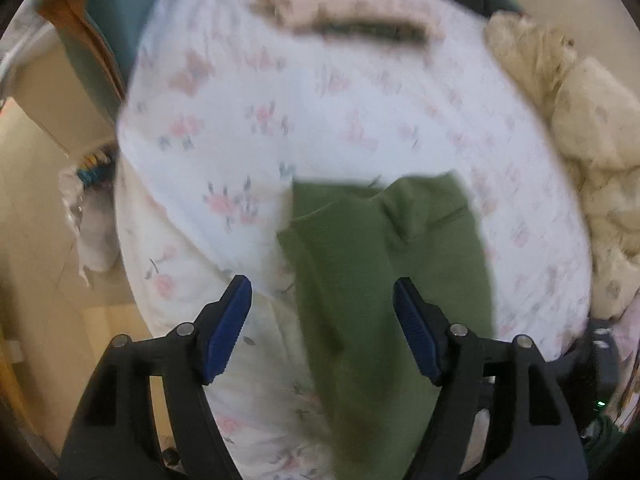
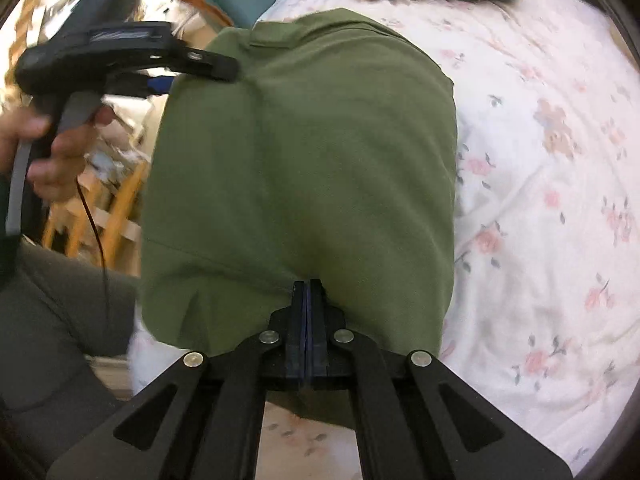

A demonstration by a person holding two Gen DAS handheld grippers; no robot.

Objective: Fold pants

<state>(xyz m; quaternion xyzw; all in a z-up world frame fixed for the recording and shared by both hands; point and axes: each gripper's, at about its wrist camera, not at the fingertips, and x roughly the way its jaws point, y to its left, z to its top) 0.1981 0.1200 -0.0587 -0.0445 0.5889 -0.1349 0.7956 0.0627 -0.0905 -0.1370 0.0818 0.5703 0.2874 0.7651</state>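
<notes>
You are working over a bed (image 1: pixel 360 92) whose white sheet (image 2: pixel 540 184) is showing pink flowers. A cream blanket (image 1: pixel 592 120) is bunching along its right edge, a teal cushion (image 1: pixel 108 28) is leaning at the far left corner, and wooden slats (image 2: pixel 120 216) are standing beside it.

pants (image 2: pixel 304 152) lie on the bedsheet (image 2: pixel 540 184), running straight ahead of the right gripper (image 2: pixel 307 300); near edge sits between its jaws. left gripper (image 1: pixel 322 320) hangs over the pants' other end, cloth below the gap between its jaws. folded clothes (image 1: pixel 352 20) far ahead, blanket (image 1: pixel 580 128) to its right.
</notes>
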